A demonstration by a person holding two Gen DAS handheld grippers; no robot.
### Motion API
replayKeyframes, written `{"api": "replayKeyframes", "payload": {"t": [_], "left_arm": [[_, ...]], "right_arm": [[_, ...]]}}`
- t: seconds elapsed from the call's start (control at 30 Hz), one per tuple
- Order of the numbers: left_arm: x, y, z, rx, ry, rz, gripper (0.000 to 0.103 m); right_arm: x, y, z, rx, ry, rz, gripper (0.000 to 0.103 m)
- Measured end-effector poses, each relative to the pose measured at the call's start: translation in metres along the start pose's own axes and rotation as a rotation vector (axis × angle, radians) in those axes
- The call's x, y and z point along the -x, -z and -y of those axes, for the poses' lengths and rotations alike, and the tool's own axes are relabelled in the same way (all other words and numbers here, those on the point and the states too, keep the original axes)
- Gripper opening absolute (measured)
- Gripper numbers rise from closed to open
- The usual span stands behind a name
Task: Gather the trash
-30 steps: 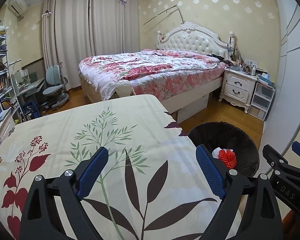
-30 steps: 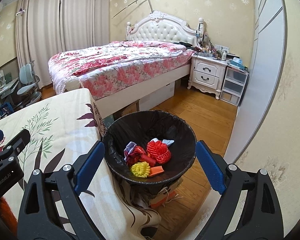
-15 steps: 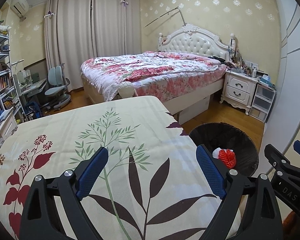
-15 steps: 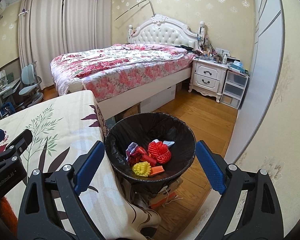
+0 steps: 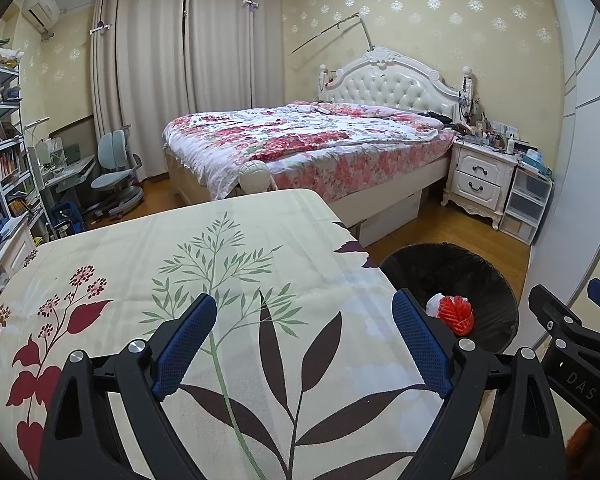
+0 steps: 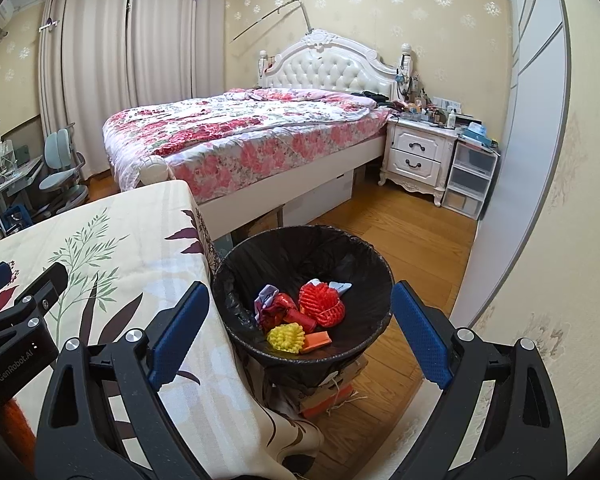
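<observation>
Both sets of blue-padded fingers are spread wide with nothing between them: the left gripper hangs over the table, its pads above the leaf-and-flower print of the cloth, and the right gripper hangs above the table's right edge and the bin beside it. Seen from the right wrist, the left finger pad sits over the cloth's edge while the right finger pad is out over the wooden floor, with the bin framed between them. And there is the trash, down inside the black liner: a red woven ball, a yellow ball just in front of it, an orange piece touching the yellow one, and a crumpled red and lilac wrapper to the left. From the left wrist only the red ball shows over the bin's rim, and the right gripper's black body pokes in at the lower right. The bin stands just beside the table, perched on what looks like a box. Beyond it, a bed with a floral cover, a white nightstand, closed curtains and a desk chair at far left.
</observation>
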State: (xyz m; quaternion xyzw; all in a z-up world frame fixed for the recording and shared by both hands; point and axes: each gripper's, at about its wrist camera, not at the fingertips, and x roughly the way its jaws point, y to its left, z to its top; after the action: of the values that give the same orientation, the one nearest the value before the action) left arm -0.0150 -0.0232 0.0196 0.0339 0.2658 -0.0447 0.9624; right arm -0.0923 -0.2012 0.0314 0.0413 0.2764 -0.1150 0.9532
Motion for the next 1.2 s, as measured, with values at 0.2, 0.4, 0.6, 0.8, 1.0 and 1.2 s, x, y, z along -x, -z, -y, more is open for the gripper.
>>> {"api": "replayKeyframes", "payload": {"t": [0.2,0.4,0.6,0.8,1.0,1.2], "left_arm": [[-0.0008,0.0044,-0.0006,0.002,-0.007,0.000,0.089],[-0.0006,0.0051,-0.0006,0.003,-0.008,0.001,0.089],[-0.0005,0.0054,-0.0013,0.006,-0.006,-0.001,0.089],[-0.0008,0.0066,-0.0026,0.006,-0.004,-0.004,0.089],[-0.0009,0.0065,-0.0025,0.006,-0.005,-0.004,0.089],[-0.0003,0.0082,-0.0031,0.008,-0.007,0.003,0.089]], "right_arm": [[0.0003,0.0000,-0.0012,0.001,-0.001,0.002,0.090],[0.0002,-0.0004,-0.0021,0.003,0.001,0.003,0.090],[0.0001,-0.0002,-0.0022,0.003,0.000,0.002,0.090],[0.0003,0.0001,-0.0021,0.002,0.000,0.003,0.090],[0.0002,0.0003,-0.0023,0.002,0.000,0.004,0.090],[0.0003,0.0005,-0.0025,0.003,0.000,0.004,0.090]]}}
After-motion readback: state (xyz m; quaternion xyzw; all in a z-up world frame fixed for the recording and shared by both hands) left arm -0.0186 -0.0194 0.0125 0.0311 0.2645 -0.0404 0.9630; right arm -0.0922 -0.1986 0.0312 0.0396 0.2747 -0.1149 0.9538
